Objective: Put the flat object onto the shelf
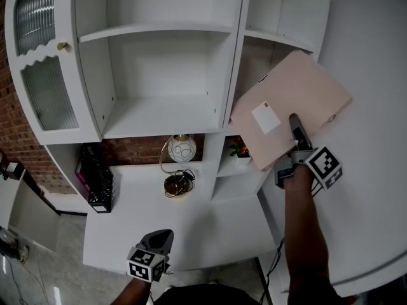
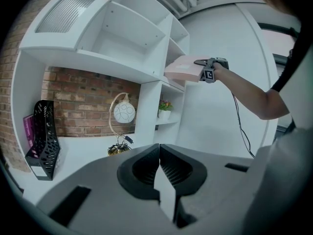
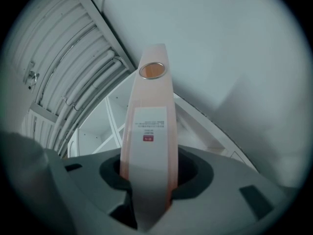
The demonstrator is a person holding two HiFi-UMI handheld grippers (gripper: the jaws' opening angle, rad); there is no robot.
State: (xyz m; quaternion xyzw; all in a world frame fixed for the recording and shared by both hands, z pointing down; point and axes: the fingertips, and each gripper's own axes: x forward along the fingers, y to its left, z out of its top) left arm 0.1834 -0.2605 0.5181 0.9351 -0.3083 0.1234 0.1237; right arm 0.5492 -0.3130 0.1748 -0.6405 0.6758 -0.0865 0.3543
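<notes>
A flat pale pink folder (image 1: 289, 103) with a white label is held up in front of the narrow right column of the white shelf unit (image 1: 159, 116). My right gripper (image 1: 296, 131) is shut on its near edge. In the right gripper view the folder (image 3: 150, 121) runs edge-on up between the jaws, with a round hole near its far end. Seen from the left gripper view, the folder (image 2: 182, 70) lies roughly level beside a shelf board, with the right gripper (image 2: 203, 62) behind it. My left gripper (image 1: 162, 237) hangs low over the desk, and its jaws (image 2: 159, 163) are shut on nothing.
Under the shelves, on the white desk (image 1: 210, 227), stand a globe lamp (image 1: 181, 150), a black mesh file holder (image 1: 95, 176) and a small potted plant (image 1: 240, 148). A glass-fronted cabinet door (image 1: 44, 75) is at the left. A white wall lies to the right.
</notes>
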